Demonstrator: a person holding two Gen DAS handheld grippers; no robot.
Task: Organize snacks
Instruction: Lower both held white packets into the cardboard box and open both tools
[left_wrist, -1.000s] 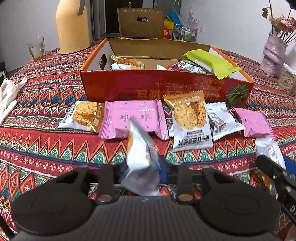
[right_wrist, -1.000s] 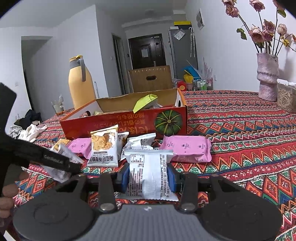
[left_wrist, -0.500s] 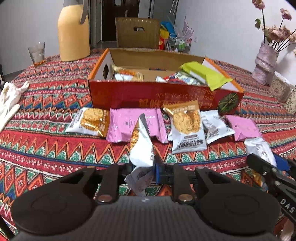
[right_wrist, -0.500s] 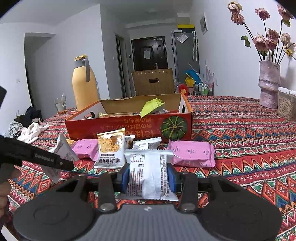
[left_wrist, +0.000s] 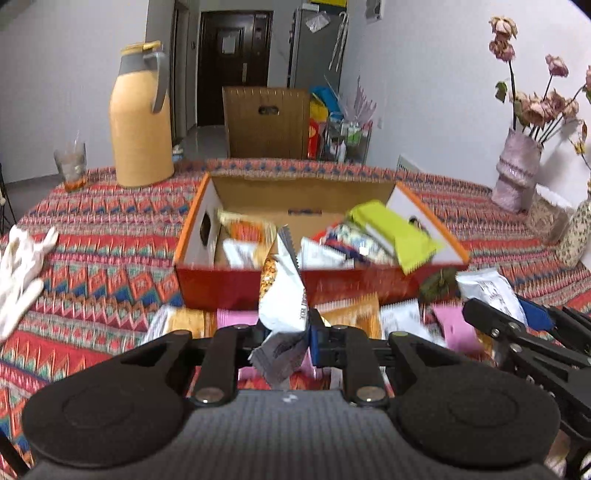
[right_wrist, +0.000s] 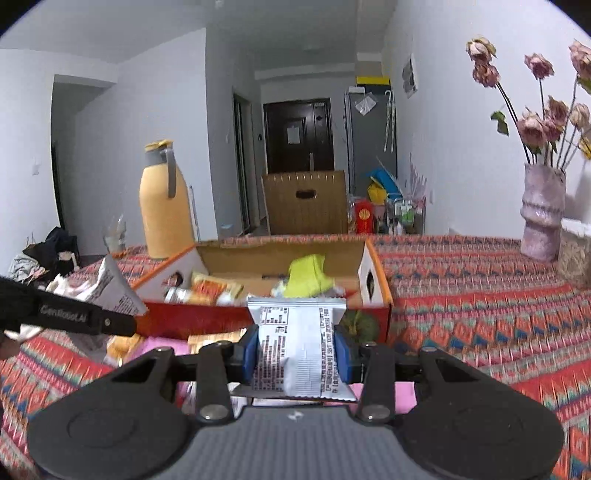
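My left gripper (left_wrist: 286, 332) is shut on a white cracker packet (left_wrist: 282, 291) that stands upright, lifted in front of the red open box (left_wrist: 221, 288). My right gripper (right_wrist: 297, 350) is shut on a flat silver-white snack packet (right_wrist: 299, 350), held above the table before the same red box (right_wrist: 192, 321). The box holds several snacks, among them a lime-green packet (left_wrist: 395, 232). Pink and orange packets (left_wrist: 184, 321) lie on the cloth along the box's front. In the left wrist view the right gripper (left_wrist: 517, 325) shows at the right edge with its packet (left_wrist: 487, 288).
A yellow thermos (left_wrist: 142, 118) and a glass (left_wrist: 70, 162) stand at the back left of the patterned tablecloth (left_wrist: 92, 236). A vase of dried roses (left_wrist: 517, 170) stands at the back right. White cloth (left_wrist: 18, 269) lies at the left edge. A brown cardboard box (left_wrist: 266, 122) stands beyond the table.
Both grippers have risen with their packets and tilted up, so the box's inside now shows. The loose packets on the cloth have dropped low in both views.
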